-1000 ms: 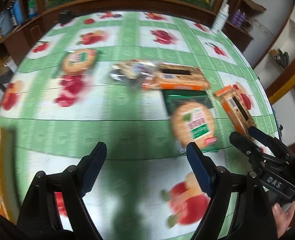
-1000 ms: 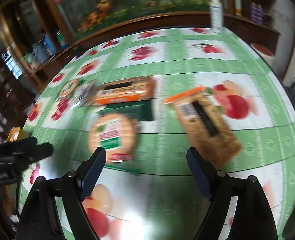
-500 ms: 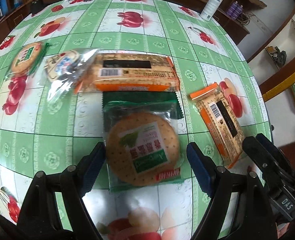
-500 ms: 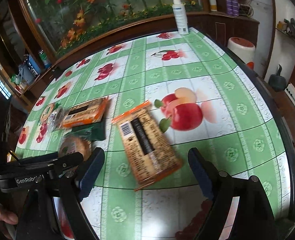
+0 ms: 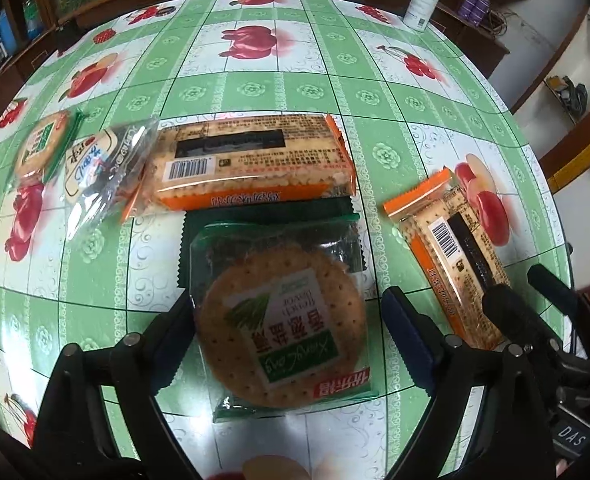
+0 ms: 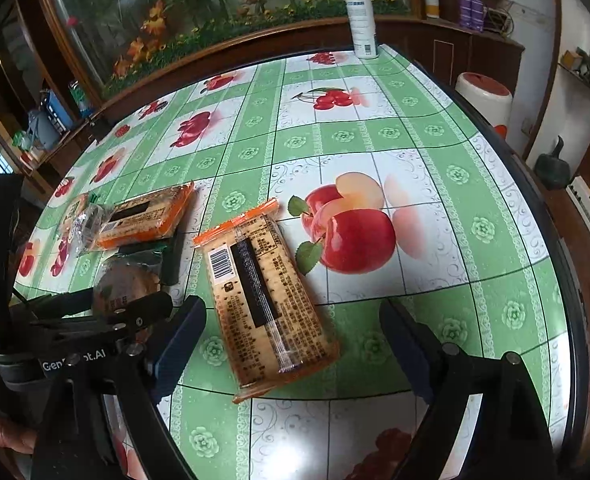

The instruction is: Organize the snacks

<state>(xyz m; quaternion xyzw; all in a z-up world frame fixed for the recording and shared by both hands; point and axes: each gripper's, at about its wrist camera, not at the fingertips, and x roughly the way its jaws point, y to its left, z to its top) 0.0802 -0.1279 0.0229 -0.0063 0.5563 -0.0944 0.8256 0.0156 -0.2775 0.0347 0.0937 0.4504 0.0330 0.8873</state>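
Snack packs: five on the desk, all lying flat.
Round cracker packs: two; one green-wrapped nearest the left camera, one small at far left.
Orange cracker packs: two; one long across the middle, one angled toward the right edge.
Clear pack: one, crinkled, between small round pack and long orange pack, overlapping the latter's end.
Left claw: opening, straddling the near round pack; left finger's pad at the wrapper's edge, right finger clear.
Right claw: opening, either side of the angled orange pack, pads clear of it.
Bottles: one white spray bottle at the far desk edge.
Open room: bare cloth beyond the packs and right of the angled pack, out to the dark rim.
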